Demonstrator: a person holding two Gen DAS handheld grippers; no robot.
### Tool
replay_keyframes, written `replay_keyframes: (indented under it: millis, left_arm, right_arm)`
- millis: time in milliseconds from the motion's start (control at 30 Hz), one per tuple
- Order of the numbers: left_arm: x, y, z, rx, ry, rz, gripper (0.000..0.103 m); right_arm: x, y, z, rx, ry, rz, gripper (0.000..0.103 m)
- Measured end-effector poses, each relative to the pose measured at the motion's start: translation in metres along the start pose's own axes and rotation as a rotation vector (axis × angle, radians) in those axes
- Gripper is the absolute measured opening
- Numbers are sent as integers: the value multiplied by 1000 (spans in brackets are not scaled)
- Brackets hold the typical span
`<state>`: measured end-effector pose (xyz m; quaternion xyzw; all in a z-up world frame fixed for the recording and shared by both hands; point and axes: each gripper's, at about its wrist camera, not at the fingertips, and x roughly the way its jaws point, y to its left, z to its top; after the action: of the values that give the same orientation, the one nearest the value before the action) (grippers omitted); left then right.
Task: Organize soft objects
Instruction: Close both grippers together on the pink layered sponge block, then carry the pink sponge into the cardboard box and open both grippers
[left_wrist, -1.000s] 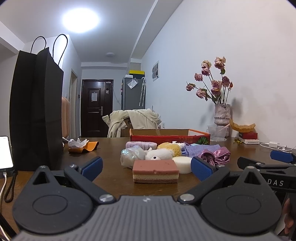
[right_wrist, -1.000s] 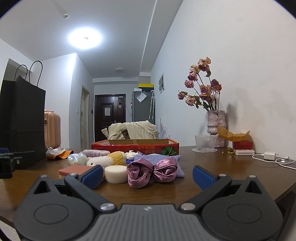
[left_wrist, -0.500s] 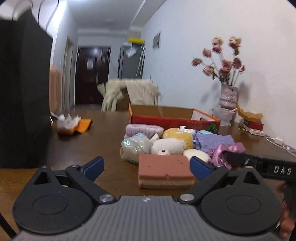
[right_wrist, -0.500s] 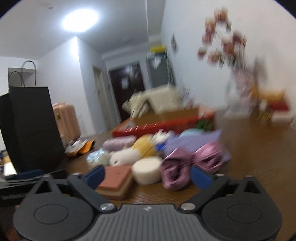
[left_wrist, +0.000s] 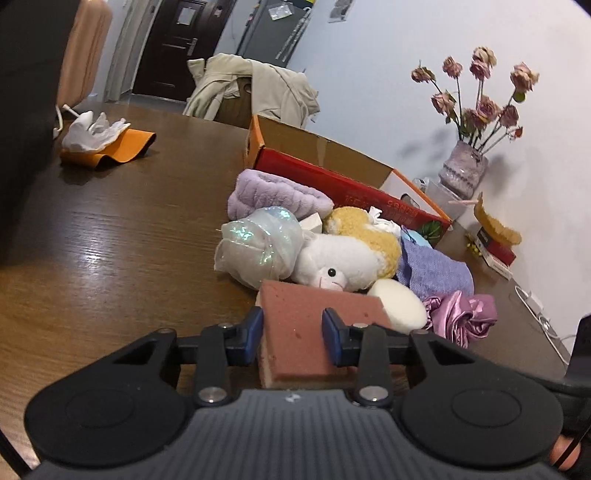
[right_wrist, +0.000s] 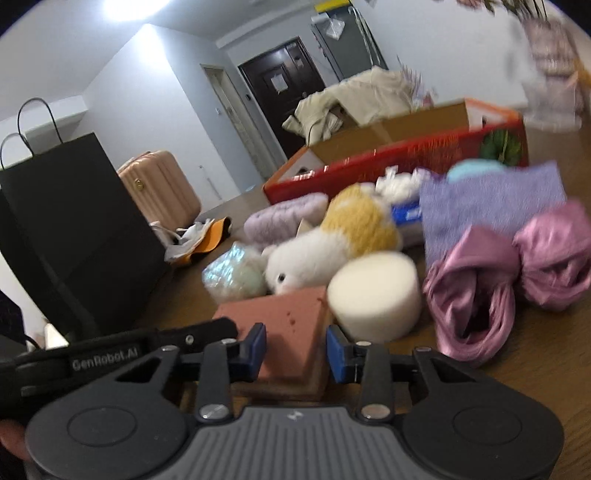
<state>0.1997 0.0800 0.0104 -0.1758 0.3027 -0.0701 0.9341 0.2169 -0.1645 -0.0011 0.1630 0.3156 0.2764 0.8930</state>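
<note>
At six o'clock in both wrist views, closest to us, sits the sponge (left_wrist: 314, 328), a pink block with a tan underside, lying on the table (left_wrist: 110, 229). We have the left gripper (left_wrist: 292, 334) clenched on its near end, blue pads touching the sides, and the right gripper (right_wrist: 296, 349) appears clamped on the same block from the other corner, though that view is blurred and we cannot be sure its pads bite. Just past the sponge at one o'clock lies a white puff (left_wrist: 397, 302), touching it; at twelve o'clock a white and yellow plush (left_wrist: 343, 258) leans on its far edge, with an iridescent pouch (left_wrist: 258, 247) at eleven. Further right we see a pink satin scrunchie (left_wrist: 461, 317) and a purple cloth (left_wrist: 436, 273); behind the pile lies a lilac headband (left_wrist: 273, 195), then the red box (left_wrist: 351, 177), open and apparently the goal. Our worry is that two grippers on one soft block will pull against each other and tear or squash it; lifting could also drag the puff and plush along, since both rest against it. A loose right grip would let the sponge twist and drop short of the box.
</note>
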Motion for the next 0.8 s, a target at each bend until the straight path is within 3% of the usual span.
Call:
replay_keyframes:
  millis: [100,200,267,367,433,533,633,800]
  left_arm:
    - [-12,-7,0,-15,-26,1,32]
    - [-31,-26,19,11,-118,-3,32]
    - [-37,-45,52,62,-190,-6,32]
    - [-21,-62,107,105,-229,-37,33]
    - [5,-66,150,97,-234,-39,33]
    - [60,-64,209,87,-220,-28,33]
    - [131,-45,249,9,-136,-2,33]
    - [234,-16,273,-44,24,80,33]
  right_arm:
    - [-8,5,-1,-21,-7,2,31]
    - [-34,19,11,-71,-91,25,31]
    - [-45,26,34,-111,-165,52,31]
    - [-41,23,91,-135,-244,67,31]
    - [-26,14,135,-117,-246,84,30]
    - [23,-1,205,-117,-185,67,30]
    - [94,-28,264,-69,-59,31,30]
    - [211,-87,304,113,127,-50,28]
